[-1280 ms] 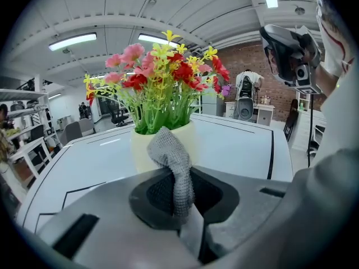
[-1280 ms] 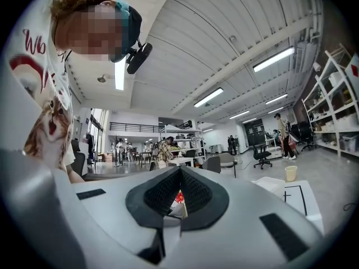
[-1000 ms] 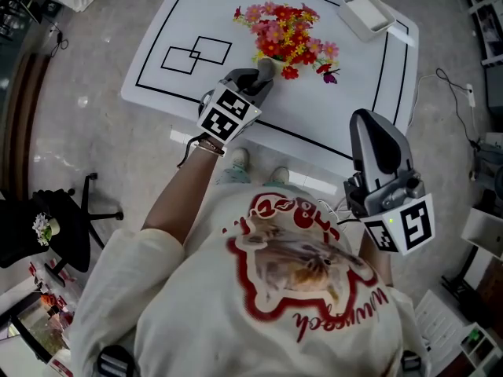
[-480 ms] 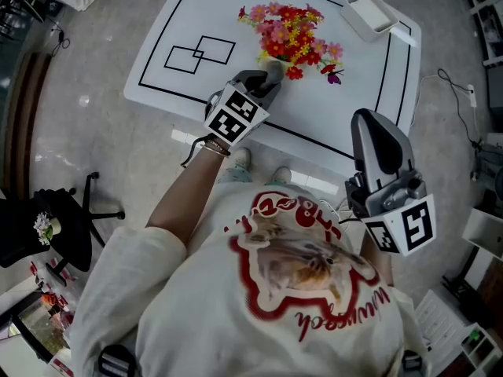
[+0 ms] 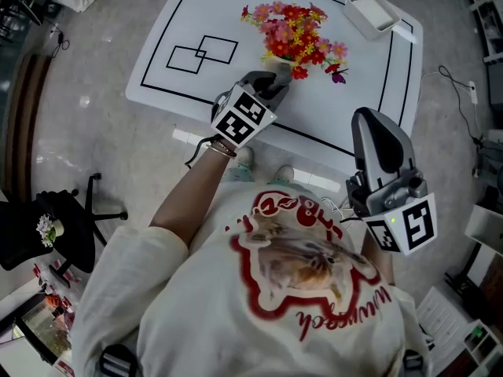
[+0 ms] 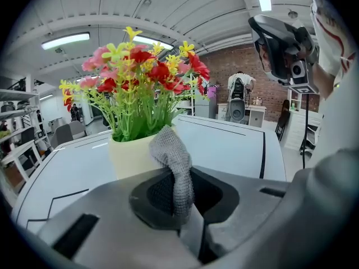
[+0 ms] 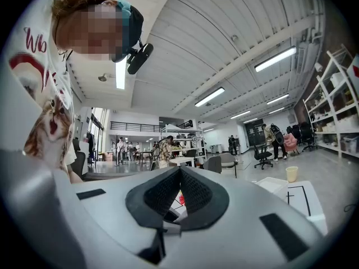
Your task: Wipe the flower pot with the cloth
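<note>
A cream flower pot (image 6: 132, 156) with red, pink and yellow flowers (image 6: 137, 77) stands on the white table (image 5: 346, 85). In the head view the pot (image 5: 277, 65) shows just under the flowers (image 5: 295, 34). My left gripper (image 6: 179, 198) is shut on a grey knitted cloth (image 6: 173, 167), whose free end sticks up against the pot's near side. Seen from the head, the left gripper (image 5: 271, 83) sits at the pot's near side. My right gripper (image 5: 369, 124) hangs off the table's front right, away from the pot; its jaws (image 7: 179, 192) are shut with nothing between them.
A white tray (image 5: 368, 12) lies at the table's far right corner. Two overlapping black squares (image 5: 200, 53) are drawn left of the pot, inside a black border line. A black chair (image 5: 71, 226) stands on the floor to the left.
The left gripper with the cloth stays at the pot's near side. The head view has shifted slightly. The right gripper has not moved.
</note>
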A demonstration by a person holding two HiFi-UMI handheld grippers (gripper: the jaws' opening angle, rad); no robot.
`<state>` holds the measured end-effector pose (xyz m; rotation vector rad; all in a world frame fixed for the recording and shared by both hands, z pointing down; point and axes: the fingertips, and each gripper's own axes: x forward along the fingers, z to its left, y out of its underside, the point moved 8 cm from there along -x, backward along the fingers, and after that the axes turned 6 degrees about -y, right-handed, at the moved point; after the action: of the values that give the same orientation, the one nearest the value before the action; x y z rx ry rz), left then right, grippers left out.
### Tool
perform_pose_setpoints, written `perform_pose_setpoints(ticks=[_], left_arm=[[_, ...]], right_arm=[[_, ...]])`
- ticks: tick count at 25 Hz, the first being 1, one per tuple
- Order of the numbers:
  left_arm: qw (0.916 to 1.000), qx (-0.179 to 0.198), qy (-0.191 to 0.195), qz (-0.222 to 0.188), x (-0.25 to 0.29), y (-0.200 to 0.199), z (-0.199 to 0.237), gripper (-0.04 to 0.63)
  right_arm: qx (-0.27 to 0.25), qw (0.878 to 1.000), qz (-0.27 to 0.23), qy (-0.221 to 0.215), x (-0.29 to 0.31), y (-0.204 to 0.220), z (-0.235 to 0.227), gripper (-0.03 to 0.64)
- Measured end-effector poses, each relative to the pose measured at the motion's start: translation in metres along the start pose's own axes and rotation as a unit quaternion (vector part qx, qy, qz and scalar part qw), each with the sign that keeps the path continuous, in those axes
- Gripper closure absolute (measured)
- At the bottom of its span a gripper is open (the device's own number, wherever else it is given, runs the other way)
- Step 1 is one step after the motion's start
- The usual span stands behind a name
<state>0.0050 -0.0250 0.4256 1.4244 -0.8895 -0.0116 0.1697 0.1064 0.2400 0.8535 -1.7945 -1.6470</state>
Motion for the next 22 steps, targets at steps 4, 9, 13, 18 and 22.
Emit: perform_pose_setpoints(ticks=[4,9,13,18,22], left_arm=[[0.9999,0.0,0.013,-0.002,0.005,0.002,-0.003,0.554],[0.9996,0.007,0.024,-0.01,0.01,0.0,-0.007,0.554],[0.9992,0.012,0.035,-0.014,0.01,-0.003,-0.01,0.554],[0.9981,0.019,0.054,-0.021,0.009,-0.005,-0.015,0.554],[0.9949,0.027,0.088,-0.042,0.0,-0.003,-0.021,0.554]], right_arm=[[0.0,1.0,0.001,0.005,0.001,0.001,0.001,0.618],[0.0,1.0,0.001,0.009,0.003,0.002,0.004,0.618],[-0.001,1.0,0.003,0.012,0.004,0.0,0.006,0.618],[-0.004,1.0,0.003,0.018,0.007,-0.002,0.007,0.618],[-0.006,1.0,0.001,0.022,0.009,-0.004,0.009,0.618]])
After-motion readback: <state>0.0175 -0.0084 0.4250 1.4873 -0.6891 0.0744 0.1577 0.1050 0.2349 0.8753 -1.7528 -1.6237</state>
